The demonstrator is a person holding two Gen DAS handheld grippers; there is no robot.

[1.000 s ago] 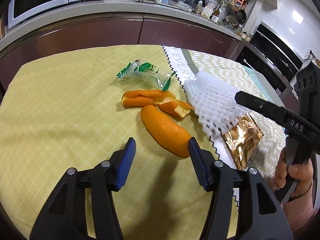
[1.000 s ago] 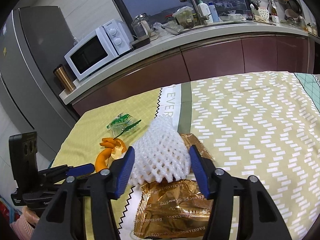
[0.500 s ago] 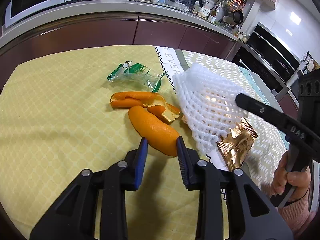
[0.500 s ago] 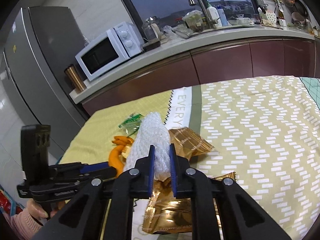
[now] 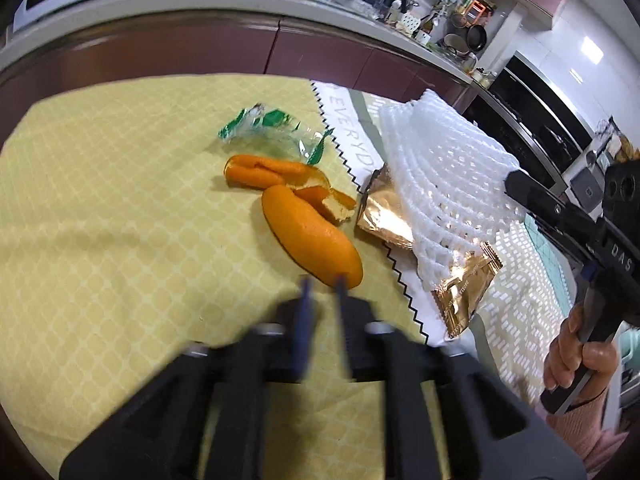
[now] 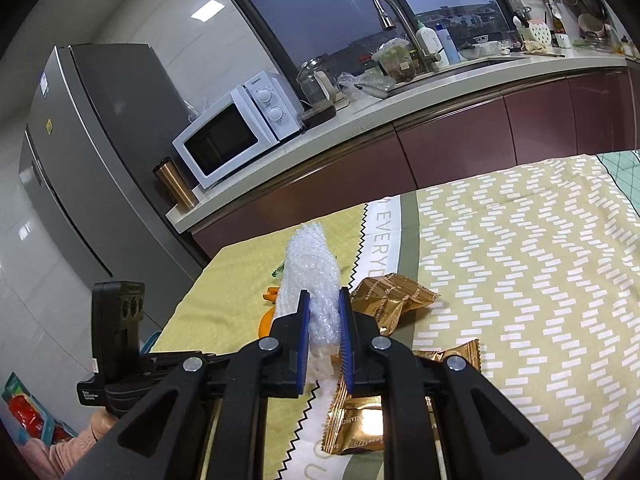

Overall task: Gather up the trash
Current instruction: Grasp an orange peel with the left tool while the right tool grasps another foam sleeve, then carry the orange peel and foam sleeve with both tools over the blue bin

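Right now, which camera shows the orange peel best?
The left wrist view: the orange peel lies fully exposed on the yellow cloth, just ahead of the left gripper. In the right wrist view only slivers of it show behind the white foam net.

Colours and patterns, table trash

White foam mesh sleeve (image 6: 310, 276); shiny gold foil wrappers (image 6: 390, 300); orange peel pieces (image 5: 310, 236); green-and-clear plastic wrapper (image 5: 272, 130); yellow lattice-print tablecloth (image 5: 120, 220); black gripper, blue pads (image 6: 304, 336).
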